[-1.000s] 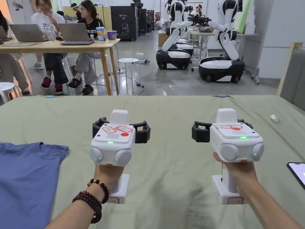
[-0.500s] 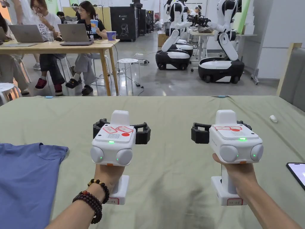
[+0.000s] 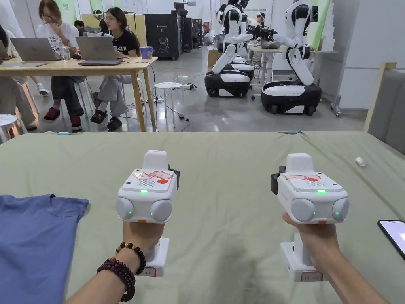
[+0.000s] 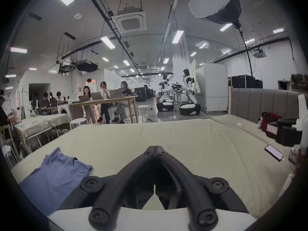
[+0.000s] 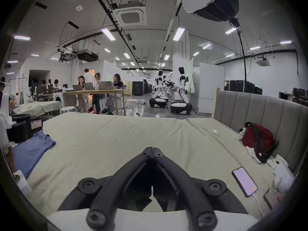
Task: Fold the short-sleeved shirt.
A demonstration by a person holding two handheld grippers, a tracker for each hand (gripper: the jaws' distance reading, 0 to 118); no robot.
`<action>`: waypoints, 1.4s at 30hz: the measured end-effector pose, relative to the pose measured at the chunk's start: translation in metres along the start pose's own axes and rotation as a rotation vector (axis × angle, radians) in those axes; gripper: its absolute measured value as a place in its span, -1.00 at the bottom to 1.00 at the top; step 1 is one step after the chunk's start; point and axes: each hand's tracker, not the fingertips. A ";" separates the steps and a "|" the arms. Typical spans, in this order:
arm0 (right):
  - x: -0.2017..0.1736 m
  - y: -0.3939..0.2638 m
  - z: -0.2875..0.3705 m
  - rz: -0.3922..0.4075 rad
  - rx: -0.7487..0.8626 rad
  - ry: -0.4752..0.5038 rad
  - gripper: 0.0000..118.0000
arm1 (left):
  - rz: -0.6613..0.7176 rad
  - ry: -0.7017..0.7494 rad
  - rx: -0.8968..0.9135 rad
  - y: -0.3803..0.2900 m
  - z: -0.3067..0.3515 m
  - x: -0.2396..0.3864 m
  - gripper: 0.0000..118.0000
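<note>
The bed (image 3: 237, 158) is the biggest thing here, its pale green sheet spread flat under and ahead of both tongs. A grey padded headboard (image 5: 260, 108) runs along it on the far side of the right tongs.

The shirt (image 3: 35, 245) comes next: blue, lying on the sheet well off to the outer side of the left tongs (image 4: 155, 148) and apart from them, one short sleeve (image 3: 69, 204) reaching toward them. Whether it is spread fully flat or partly folded cannot be told, since much of it runs out of view. It looks like thin, light, limp cloth that will sag and drag along the sheet when lifted and may bunch or slip from a shallow pinch. The sound places to take hold are likely the seamed edges, at shoulder, sleeve hem or bottom hem, where the cloth is doubled and gives the jaws more to bite on.

The left tongs hover over bare sheet, jaws together at the tips with nothing between them. The right tongs (image 5: 152, 149) hang level beside them, farther from the shirt, jaws likewise closed and empty. The fold looks not yet begun, neither tool touching cloth.

A red bag (image 5: 257, 138) sits against the headboard beyond the right tongs. A phone (image 3: 393, 235) lies lit on the sheet just outside the right tongs. A small white object (image 3: 360, 161) rests ahead of them and to the right.
</note>
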 end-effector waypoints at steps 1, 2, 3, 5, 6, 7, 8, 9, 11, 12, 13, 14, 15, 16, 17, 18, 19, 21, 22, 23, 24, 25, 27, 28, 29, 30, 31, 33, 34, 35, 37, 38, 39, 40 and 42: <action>-0.002 0.000 0.000 0.012 0.005 -0.011 -1.00 | -0.003 0.006 -0.001 0.000 0.000 0.000 -1.00; -0.003 0.001 -0.001 0.019 0.007 -0.012 -1.00 | -0.012 0.017 0.003 -0.001 0.000 0.000 -1.00; -0.001 0.001 0.001 0.020 0.008 -0.011 -1.00 | -0.015 0.020 0.005 -0.001 0.000 -0.001 -1.00; -0.007 0.004 0.000 0.021 0.010 -0.011 -1.00 | -0.012 0.018 -0.002 -0.001 -0.001 -0.009 -1.00; -0.010 0.005 -0.002 0.019 0.007 -0.010 -1.00 | -0.009 0.026 -0.008 0.000 -0.001 -0.013 -1.00; -0.013 0.006 -0.002 0.016 0.002 0.001 -1.00 | -0.004 0.046 -0.009 0.000 0.001 -0.021 -1.00; -0.020 0.006 -0.003 0.018 0.002 0.013 -1.00 | 0.002 0.062 -0.009 0.000 0.002 -0.029 -1.00; -0.030 0.007 -0.005 0.023 0.003 0.027 -1.00 | 0.008 0.071 -0.008 0.000 0.004 -0.038 -1.00; -0.053 0.005 -0.009 0.046 0.009 0.071 -1.00 | 0.022 0.103 -0.007 -0.002 0.013 -0.063 -1.00; -0.066 0.005 -0.010 0.056 0.012 0.100 -1.00 | 0.019 0.126 -0.013 -0.003 0.017 -0.075 -1.00; -0.084 0.006 -0.012 0.062 0.010 0.131 -0.99 | 0.013 0.153 -0.017 -0.005 0.023 -0.090 -1.00; -0.101 0.005 -0.014 0.065 0.009 0.164 -0.99 | 0.010 0.182 -0.022 -0.007 0.029 -0.105 -1.00; -0.117 0.005 -0.016 0.067 0.006 0.190 -0.97 | 0.015 0.201 -0.025 -0.009 0.035 -0.119 -1.00; -0.137 0.004 -0.016 0.072 0.003 0.224 -0.95 | 0.020 0.228 -0.032 -0.011 0.042 -0.135 -1.00; -0.156 0.004 -0.016 0.080 0.003 0.260 -0.94 | 0.021 0.258 -0.036 -0.013 0.049 -0.151 -1.00; -0.172 0.004 -0.015 0.086 0.004 0.293 -0.93 | 0.015 0.277 -0.039 -0.014 0.055 -0.164 -1.00; -0.189 0.004 -0.013 0.092 0.003 0.328 -0.93 | 0.006 0.302 -0.041 -0.016 0.063 -0.178 -1.00; -0.219 0.004 -0.008 0.109 0.001 0.383 -0.93 | -0.010 0.345 -0.050 -0.020 0.078 -0.202 -1.00; -0.233 0.004 -0.006 0.114 0.006 0.412 -0.94 | -0.010 0.371 -0.056 -0.021 0.084 -0.213 -1.00; -0.246 0.002 -0.008 0.116 0.009 0.432 -0.94 | -0.002 0.387 -0.059 -0.023 0.091 -0.224 -1.00; -0.255 0.002 -0.007 0.119 0.006 0.442 -0.94 | 0.005 0.404 -0.062 -0.025 0.096 -0.232 -1.00; -0.266 0.001 -0.006 0.123 0.004 0.460 -0.94 | 0.013 0.418 -0.070 -0.028 0.100 -0.242 -1.00; -0.278 0.000 -0.006 0.130 0.003 0.481 -0.94 | 0.020 0.443 -0.079 -0.031 0.106 -0.255 -1.00; -0.282 -0.001 -0.005 0.137 0.002 0.491 -0.94 | 0.025 0.448 -0.083 -0.033 0.107 -0.260 -1.00; -0.285 -0.002 -0.005 0.141 0.003 0.494 -0.94 | 0.028 0.453 -0.090 -0.035 0.108 -0.264 -1.00; -0.287 -0.003 -0.005 0.144 0.003 0.495 -0.94 | 0.031 0.455 -0.094 -0.037 0.107 -0.267 -1.00; -0.287 -0.002 -0.006 0.146 -0.001 0.497 -0.94 | 0.036 0.454 -0.107 -0.038 0.104 -0.271 -1.00; -0.284 -0.002 -0.008 0.143 -0.012 0.499 -0.94 | 0.050 0.425 -0.146 -0.040 0.097 -0.275 -1.00; -0.282 -0.002 -0.010 0.138 -0.016 0.498 -0.94 | 0.056 0.406 -0.184 -0.042 0.090 -0.276 -1.00; -0.282 -0.003 -0.011 0.136 -0.018 0.491 -0.94 | 0.065 0.382 -0.221 -0.043 0.082 -0.278 -1.00; -0.280 -0.004 -0.014 0.139 -0.025 0.478 -0.94 | 0.089 0.350 -0.313 -0.047 0.063 -0.279 -0.92; -0.279 -0.006 -0.016 0.138 -0.036 0.474 -0.94 | 0.105 0.335 -0.355 -0.050 0.051 -0.280 -0.70; -0.281 -0.012 -0.024 0.140 -0.042 0.473 -0.94 | 0.123 0.323 -0.392 -0.054 0.040 -0.281 -0.33; -0.281 -0.015 -0.027 0.147 -0.043 0.474 -0.94 | 0.151 0.316 -0.420 -0.058 0.028 -0.282 -0.03; -0.283 -0.020 -0.033 0.176 -0.044 0.466 -0.94 | 0.195 0.313 -0.484 -0.067 0.005 -0.282 0.61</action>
